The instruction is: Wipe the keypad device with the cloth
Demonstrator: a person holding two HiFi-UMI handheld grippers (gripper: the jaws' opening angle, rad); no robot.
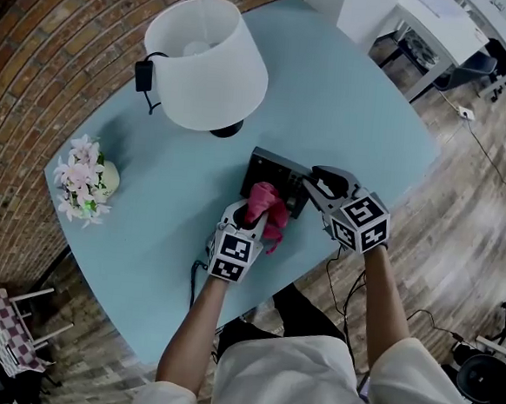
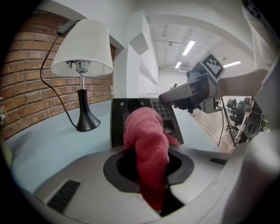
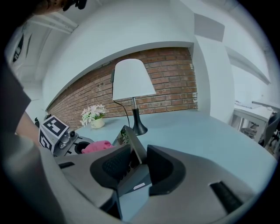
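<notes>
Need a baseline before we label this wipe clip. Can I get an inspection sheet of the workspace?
Surface: light blue table with rounded corners.
Job's things: black keypad device near the table's front edge; pink cloth bunched against it.
Clutter: white-shade lamp; flowers in a small vase near the left edge.
Grippers: left gripper shut on the cloth; right gripper clamped on the keypad device's edge.
Cables: lamp cord with a black block on it; gripper cable hanging below the table edge; floor cable.
Surroundings: brick wall, wood floor, white desks.
</notes>
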